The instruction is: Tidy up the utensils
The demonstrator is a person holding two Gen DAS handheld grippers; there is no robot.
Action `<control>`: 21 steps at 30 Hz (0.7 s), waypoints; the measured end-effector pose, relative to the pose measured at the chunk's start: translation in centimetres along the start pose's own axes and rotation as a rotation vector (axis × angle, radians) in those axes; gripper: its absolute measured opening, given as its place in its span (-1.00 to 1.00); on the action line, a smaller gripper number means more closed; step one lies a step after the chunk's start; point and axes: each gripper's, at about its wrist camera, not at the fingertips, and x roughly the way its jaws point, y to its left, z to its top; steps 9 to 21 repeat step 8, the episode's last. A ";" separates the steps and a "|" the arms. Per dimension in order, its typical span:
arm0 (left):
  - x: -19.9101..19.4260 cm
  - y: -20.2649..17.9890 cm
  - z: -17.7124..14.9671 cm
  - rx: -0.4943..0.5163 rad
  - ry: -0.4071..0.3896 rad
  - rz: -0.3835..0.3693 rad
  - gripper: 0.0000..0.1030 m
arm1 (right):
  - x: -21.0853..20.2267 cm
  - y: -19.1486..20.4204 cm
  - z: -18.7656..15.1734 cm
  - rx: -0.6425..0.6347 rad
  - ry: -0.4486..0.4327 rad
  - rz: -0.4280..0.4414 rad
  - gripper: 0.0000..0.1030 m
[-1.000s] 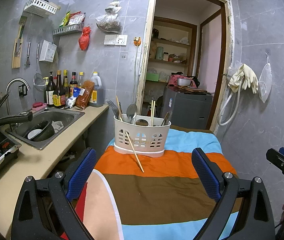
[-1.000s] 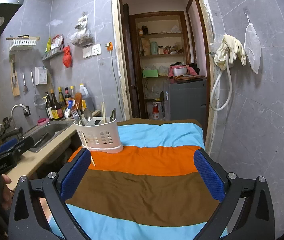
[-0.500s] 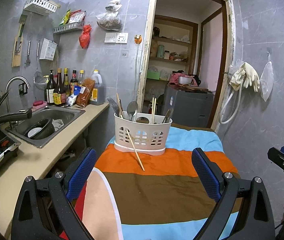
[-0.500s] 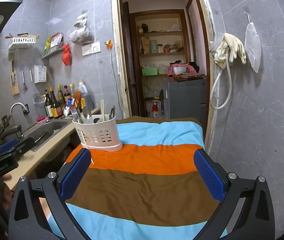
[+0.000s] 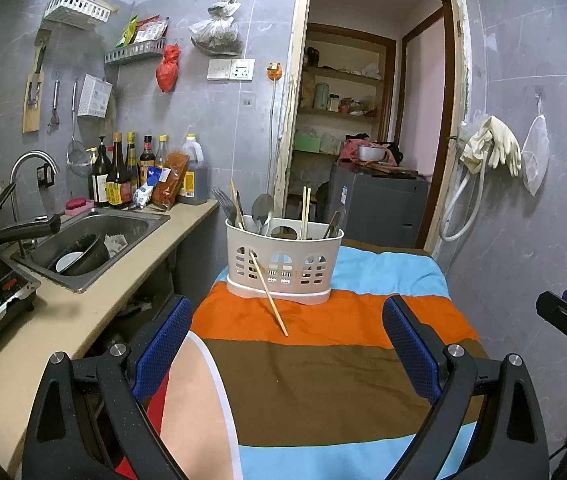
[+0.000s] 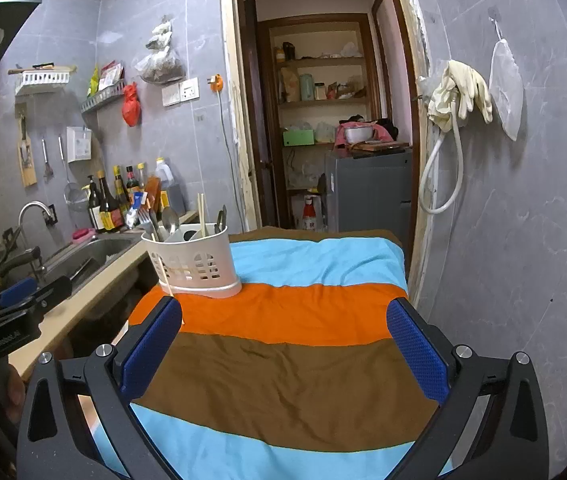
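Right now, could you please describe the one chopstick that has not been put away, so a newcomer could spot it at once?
Find the striped cloth and the white slotted utensil caddy standing on it. The loose chopstick leans against the caddy's front wall, its lower tip on the orange stripe. Every other utensil stands inside the caddy.

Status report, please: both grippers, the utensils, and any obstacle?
Left gripper open, empty. Right gripper open, empty. One chopstick outside, leaning on the utensil holder; others stand inside. Striped cloth between: no obstacle.
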 end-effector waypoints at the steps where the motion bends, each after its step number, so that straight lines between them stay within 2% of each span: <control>1: 0.1 -0.2 0.0 0.000 0.001 0.002 0.81 | 0.0 -0.2 0.0 0.001 0.003 0.001 1.00; 21: 0.3 -0.2 -0.2 0.003 0.009 0.003 0.81 | 0.1 -0.8 0.1 0.005 0.018 0.005 1.00</control>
